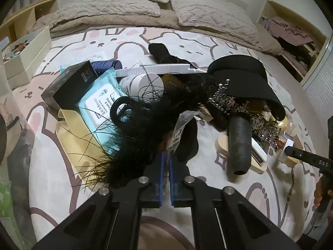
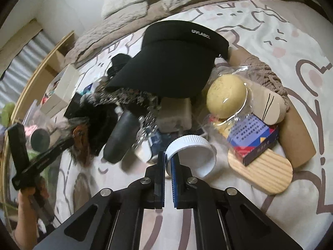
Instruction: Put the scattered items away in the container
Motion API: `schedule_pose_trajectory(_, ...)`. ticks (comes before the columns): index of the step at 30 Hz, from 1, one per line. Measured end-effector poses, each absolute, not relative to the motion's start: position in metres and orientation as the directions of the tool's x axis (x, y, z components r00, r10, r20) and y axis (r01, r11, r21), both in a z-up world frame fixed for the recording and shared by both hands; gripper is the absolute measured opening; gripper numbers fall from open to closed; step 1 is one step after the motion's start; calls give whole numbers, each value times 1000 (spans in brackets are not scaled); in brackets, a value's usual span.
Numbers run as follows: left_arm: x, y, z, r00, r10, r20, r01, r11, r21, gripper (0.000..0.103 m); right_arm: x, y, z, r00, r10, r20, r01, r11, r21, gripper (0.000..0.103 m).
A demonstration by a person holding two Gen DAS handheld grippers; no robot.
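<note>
L gripper (image 1: 165, 162), bottom centre of left wrist view: blue pads (image 1: 162, 179) nearly together, clamped on the black feather piece (image 1: 141, 120) w/ a bit of clear crinkly wrap; feathers spread up-left over the teal wipes pack (image 1: 100, 102) and black clip (image 1: 120, 110).

R gripper (image 2: 169, 162), bottom centre of right wrist view: jaws closed onto rim of white ribbed lid (image 2: 193, 156), one pad inside the rim, one outside. Lid tilted, open side facing cam.

Pile on bunny-print bedsheet (image 1: 260, 198): black visor (image 2: 172, 62) upper centre of right view, dark cylinder (image 2: 121, 137) left of lid, yellow round obj in plastic (image 2: 225, 98) to the right, blue/red box (image 2: 254, 141) sitting on wooden oval board (image 2: 264, 173).

Container = cream box (image 1: 29, 56) at far left edge of left view, well apart from pile, some small stuff already inside; contents too small to ID.

Person's hand (image 2: 25, 195) lower left of right view, holding L gripper's handle.
</note>
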State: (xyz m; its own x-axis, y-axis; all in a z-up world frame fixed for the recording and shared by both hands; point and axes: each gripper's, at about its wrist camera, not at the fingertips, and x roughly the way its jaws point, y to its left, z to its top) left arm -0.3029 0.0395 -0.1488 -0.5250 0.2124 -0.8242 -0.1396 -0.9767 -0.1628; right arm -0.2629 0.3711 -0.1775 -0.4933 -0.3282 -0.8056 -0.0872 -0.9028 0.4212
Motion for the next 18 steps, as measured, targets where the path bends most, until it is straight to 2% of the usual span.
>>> schedule_pose_trajectory(18,-232,39,-106,-530,286,-798,-238,-954,-184,5,-205,360,-177,-430,-394,-812,28,-905,424,6)
